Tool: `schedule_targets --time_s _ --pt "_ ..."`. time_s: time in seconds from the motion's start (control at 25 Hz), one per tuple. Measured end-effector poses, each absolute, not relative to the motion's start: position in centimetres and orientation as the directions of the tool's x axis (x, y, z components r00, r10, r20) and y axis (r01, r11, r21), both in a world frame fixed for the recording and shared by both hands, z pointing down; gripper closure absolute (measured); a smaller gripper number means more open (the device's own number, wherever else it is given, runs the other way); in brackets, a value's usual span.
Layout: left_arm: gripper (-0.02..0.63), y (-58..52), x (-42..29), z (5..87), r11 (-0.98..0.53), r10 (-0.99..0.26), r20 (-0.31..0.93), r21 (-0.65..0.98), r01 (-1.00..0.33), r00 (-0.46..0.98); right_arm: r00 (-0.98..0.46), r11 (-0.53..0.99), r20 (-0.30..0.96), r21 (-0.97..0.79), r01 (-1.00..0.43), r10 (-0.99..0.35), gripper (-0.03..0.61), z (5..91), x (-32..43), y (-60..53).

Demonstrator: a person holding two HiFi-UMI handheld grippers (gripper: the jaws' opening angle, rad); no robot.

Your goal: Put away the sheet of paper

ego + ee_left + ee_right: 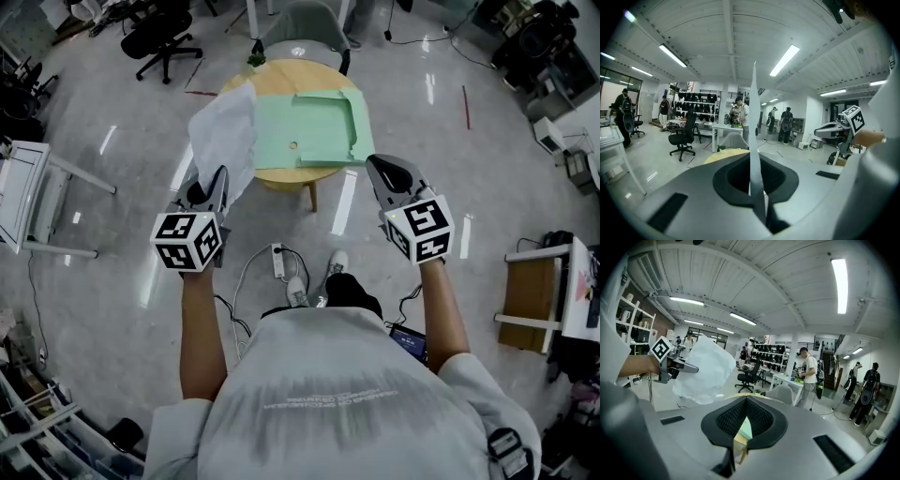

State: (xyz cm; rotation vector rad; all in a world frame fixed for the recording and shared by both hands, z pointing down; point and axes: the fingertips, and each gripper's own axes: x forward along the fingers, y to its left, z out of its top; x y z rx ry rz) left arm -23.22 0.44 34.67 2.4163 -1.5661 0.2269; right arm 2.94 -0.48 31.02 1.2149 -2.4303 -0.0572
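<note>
Left gripper (217, 180) clamped tight on sheet of paper (226, 134), held upright in air over left edge of round table (281, 74). Right gripper (379, 170) closed, empty, beside green mat (309, 124).

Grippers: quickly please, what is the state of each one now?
Left gripper: closed, holding the thin white sheet of paper by one edge.
Right gripper: closed, holding nothing.

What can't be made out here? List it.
- Head view: paper covers the table's left edge.
- Head view: item at the far rim too small to name.
- Left gripper view: paper edge-on; its faces unseen.
- Right gripper view: right claw hides most of the table.
</note>
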Motion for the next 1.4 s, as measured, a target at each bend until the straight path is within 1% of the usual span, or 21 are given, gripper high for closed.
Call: schedule_targets --time_s 0.16,0.36,0.68,0.8,0.92,1.08,1.24,1.4 --pt "0.595 -1.5 -24.1 36.4 -0.371 -0.867 0.291 0.166 -0.914 0.405 -0.541 0.648 0.401 0.206 -0.733 -0.739 0.550 33.5 1.7 -3.1" --pt "0.595 -5.1 -24.5 37.4 -0.352 -0.857 0.306 0.237 -0.905 0.414 -0.566 0.678 0.423 0.180 -0.713 -0.707 0.549 35.4 0.8 -7.2" --pt "0.595 -13.0 -22.3 39.9 -0.341 -0.820 0.343 0.348 -0.873 0.458 -0.560 0.670 0.465 0.102 -0.736 -0.686 0.549 38.9 2.8 -15.8" --pt "0.595 -15.8 -21.0 40.8 -0.342 -0.802 0.354 0.387 -0.856 0.481 -0.532 0.648 0.496 0.085 -0.756 -0.686 0.549 40.3 4.3 -19.0" --pt "0.595 -18.6 -20.0 42.2 -0.332 -0.778 0.343 0.487 -0.808 0.527 -0.514 0.647 0.524 0.097 -0.757 -0.679 0.551 41.6 5.0 -22.1" --pt "0.595 -21.5 -19.4 46.4 -0.263 -0.735 0.327 0.671 -0.693 0.594 -0.567 0.675 0.517 0.028 -0.738 -0.641 0.551 43.2 4.2 -25.1" --pt "0.595 -23.0 -19.2 51.6 -0.206 -0.684 0.389 0.708 -0.676 0.617 -0.581 0.705 0.542 0.029 -0.708 -0.606 0.551 45.0 3.9 -27.1" --pt "0.595 -24.1 -18.7 55.4 -0.161 -0.646 0.405 0.756 -0.634 0.647 -0.576 0.703 0.563 0.012 -0.711 -0.592 0.551 46.7 4.7 -28.4"
